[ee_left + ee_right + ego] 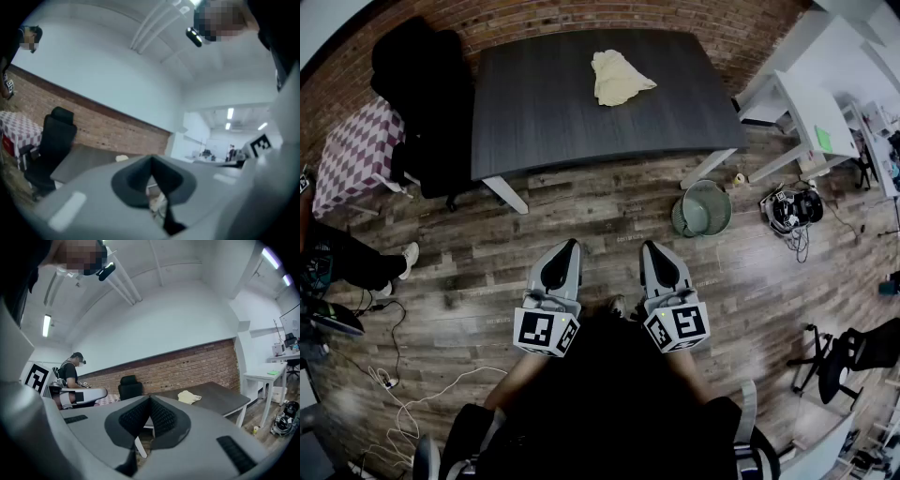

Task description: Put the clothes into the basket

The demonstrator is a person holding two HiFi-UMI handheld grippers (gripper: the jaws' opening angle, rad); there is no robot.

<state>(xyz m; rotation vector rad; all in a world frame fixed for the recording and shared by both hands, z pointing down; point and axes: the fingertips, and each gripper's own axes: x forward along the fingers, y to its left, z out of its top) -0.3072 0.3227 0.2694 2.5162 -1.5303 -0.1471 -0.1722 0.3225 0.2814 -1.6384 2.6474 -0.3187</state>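
Standing position ahead of the first reach. Both tools are held level at waist height over the wooden floor [581,216], side by side and well apart from everything the task concerns. The left gripper [567,247] has its jaws brought together with nothing between them. The right gripper [649,246] is likewise closed and empty, its ribbed pads [161,418] meeting along one line. Neither claw carries anything, which suits a carry-free approach.

The task's garment, a pale yellow cloth [619,77], lies crumpled near the far edge of the dark table [544,112], alone on the top. The basket [703,208], a round grey-green tub, stands on the floor just beside the table's near right leg [706,167], between the person and the table. This placement probably keeps the drop short once the cloth is lifted.

A black office chair [422,94] sits at the table's left end, beside a chequered cover [356,155]. A second person's legs [356,261] show at the left edge. By this reading the task is not yet begun: a jaw must open before any grasp.
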